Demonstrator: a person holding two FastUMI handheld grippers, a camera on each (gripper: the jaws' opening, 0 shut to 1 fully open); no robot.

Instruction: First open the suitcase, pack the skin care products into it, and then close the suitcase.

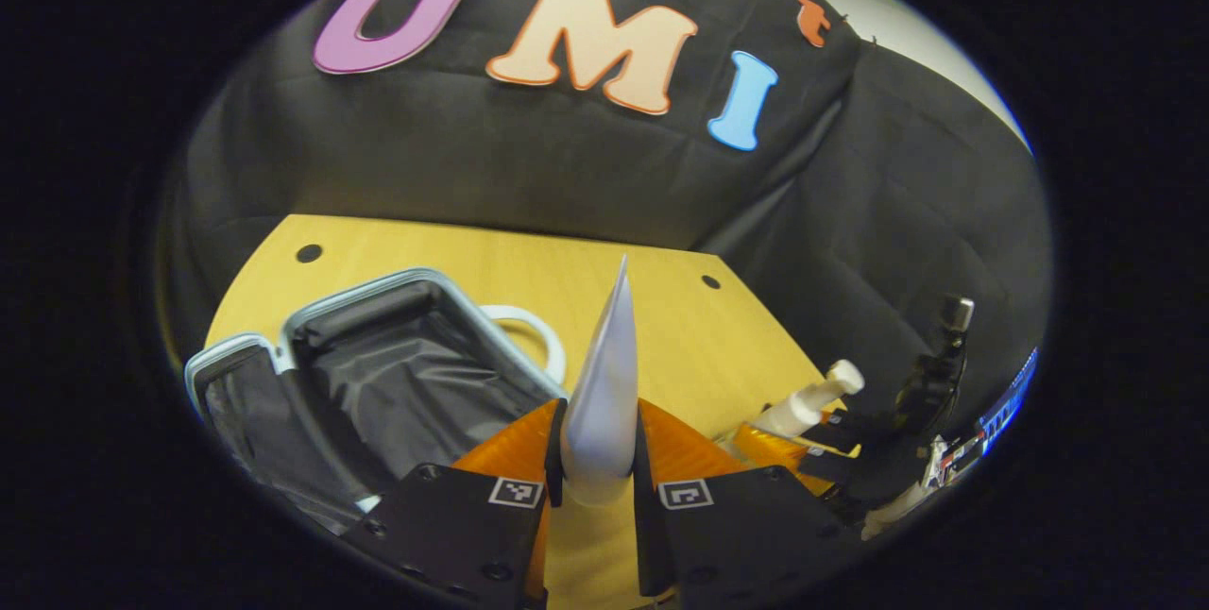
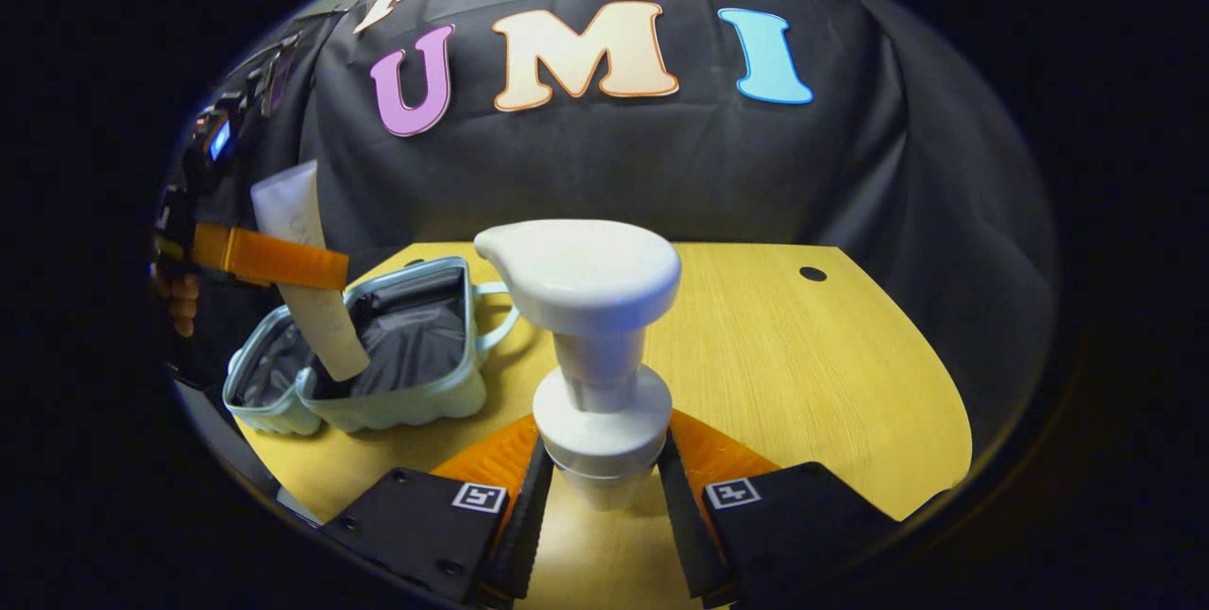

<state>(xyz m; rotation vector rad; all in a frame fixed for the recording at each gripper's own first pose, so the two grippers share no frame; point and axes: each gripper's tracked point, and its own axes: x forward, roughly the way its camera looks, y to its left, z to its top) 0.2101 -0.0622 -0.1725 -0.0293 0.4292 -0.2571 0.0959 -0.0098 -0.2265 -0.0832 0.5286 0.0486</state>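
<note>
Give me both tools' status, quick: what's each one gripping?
Left tool: closed on the tube.
Right tool: closed on the pump bottle.

Wooden table; open suitcase lies on it.

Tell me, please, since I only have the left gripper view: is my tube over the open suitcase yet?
Observer: Yes. In the right gripper view the tube hangs tilted, and its lower end is over the open suitcase, level with the rim.
Operator: Thanks. Where is the right claw gripping the pump bottle?
Observer: The right claw is shut on the pump bottle just under its collar, and the bottle is upright.
</note>
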